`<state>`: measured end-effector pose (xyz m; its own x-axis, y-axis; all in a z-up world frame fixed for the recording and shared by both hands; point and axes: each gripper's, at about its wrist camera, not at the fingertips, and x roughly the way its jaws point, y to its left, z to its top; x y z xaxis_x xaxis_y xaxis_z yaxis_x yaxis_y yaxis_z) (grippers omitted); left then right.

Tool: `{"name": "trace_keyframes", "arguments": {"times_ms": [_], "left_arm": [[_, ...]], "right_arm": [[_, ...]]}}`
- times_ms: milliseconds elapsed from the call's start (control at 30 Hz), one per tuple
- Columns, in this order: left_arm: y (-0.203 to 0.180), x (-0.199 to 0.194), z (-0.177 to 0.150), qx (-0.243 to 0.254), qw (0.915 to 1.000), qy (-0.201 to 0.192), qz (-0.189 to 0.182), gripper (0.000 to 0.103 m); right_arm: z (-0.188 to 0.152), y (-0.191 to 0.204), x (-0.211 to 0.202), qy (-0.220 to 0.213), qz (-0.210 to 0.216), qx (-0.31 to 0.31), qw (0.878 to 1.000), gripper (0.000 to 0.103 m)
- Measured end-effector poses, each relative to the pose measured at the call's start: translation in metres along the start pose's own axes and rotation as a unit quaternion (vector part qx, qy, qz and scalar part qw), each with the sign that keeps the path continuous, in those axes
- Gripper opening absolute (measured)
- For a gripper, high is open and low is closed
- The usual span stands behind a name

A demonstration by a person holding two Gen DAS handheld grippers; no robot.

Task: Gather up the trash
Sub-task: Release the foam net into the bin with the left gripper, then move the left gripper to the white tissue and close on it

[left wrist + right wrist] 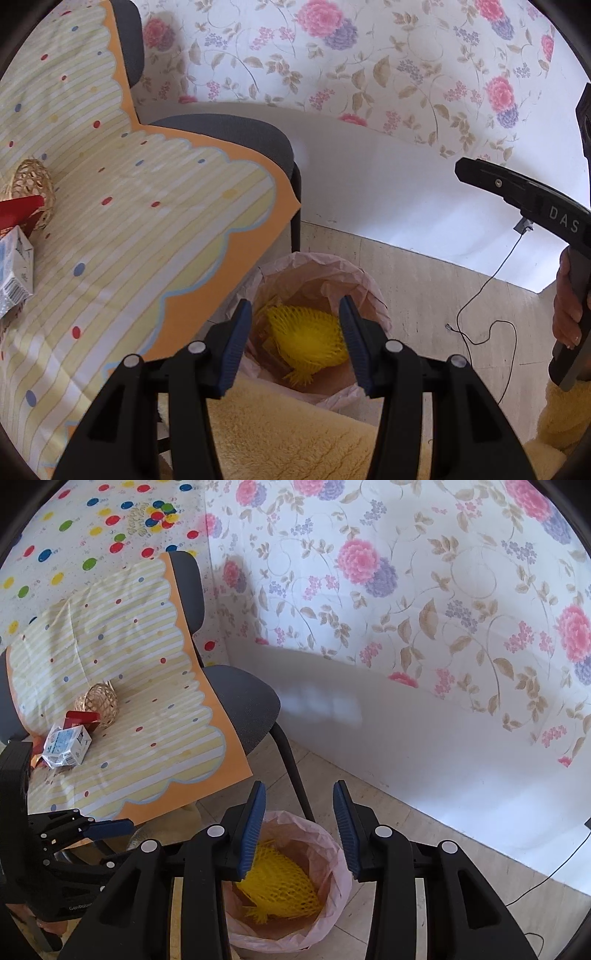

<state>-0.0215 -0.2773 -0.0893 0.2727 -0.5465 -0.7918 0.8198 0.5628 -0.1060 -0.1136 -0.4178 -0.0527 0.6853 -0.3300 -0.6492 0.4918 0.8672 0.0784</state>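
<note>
Both claws hang over the bin with nothing in them: my left claw (295, 332) stands parted, its blue pads (236, 343) framing the bin mouth, and my right claw (299, 830) is likewise released and empty above the same bin. Below them I see the trash bin (332, 853), lined with a pale pink bag, standing on the tiled floor (443, 288) just beside a chair leg. Inside it lies a yellow foam net (280, 886), well down in the liner, on top of some brownish scraps I cannot make out. To the left, the grey chair (240, 701) carries a striped, dotted paper sheet (147, 720), and on that sheet rest more things: a small woven basket (98, 701) tipped on its side, a red carton (79, 718) touching it, and a white and blue carton (68, 747) just beside the red one. In the left wrist view a hand (569, 314) grips the right claw's handle at the frame's edge.
</note>
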Motion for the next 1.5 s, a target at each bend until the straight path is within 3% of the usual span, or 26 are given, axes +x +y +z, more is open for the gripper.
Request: {"name": "trace_keyframes", "arguments": {"times_ms": [233, 433, 600, 733, 833, 1100, 1500], "left_arm": [[0.034, -0.037, -0.003, -0.045, 0.9971, -0.038, 0.047, 0.048], [0.074, -0.074, -0.014, -0.097, 0.9887, -0.060, 0.097, 0.048], [0.112, -0.104, -0.027, -0.135, 0.9768, -0.078, 0.147, 0.050], [0.142, -0.125, -0.039, -0.166, 0.9583, -0.092, 0.214, 0.054], [0.165, -0.139, -0.049, -0.192, 0.9456, -0.098, 0.243, 0.054], [0.223, -0.170, -0.076, -0.255, 0.9172, -0.106, 0.287, 0.056], [0.262, -0.158, -0.081, -0.278, 0.9118, -0.093, 0.287, 0.057]], "right_arm": [[0.013, 0.019, -0.002, -0.010, 0.040, -0.006, 0.999, 0.040], [0.031, 0.056, 0.007, -0.008, 0.094, -0.023, 0.995, 0.043], [0.043, 0.099, 0.017, -0.010, 0.126, -0.062, 0.990, 0.050], [0.053, 0.131, 0.025, -0.012, 0.156, -0.081, 0.984, 0.056], [0.057, 0.155, 0.031, -0.014, 0.176, -0.096, 0.980, 0.056], [0.059, 0.222, 0.058, 0.005, 0.219, -0.145, 0.965, 0.059], [0.072, 0.291, 0.101, 0.014, 0.235, -0.224, 0.946, 0.059]]}}
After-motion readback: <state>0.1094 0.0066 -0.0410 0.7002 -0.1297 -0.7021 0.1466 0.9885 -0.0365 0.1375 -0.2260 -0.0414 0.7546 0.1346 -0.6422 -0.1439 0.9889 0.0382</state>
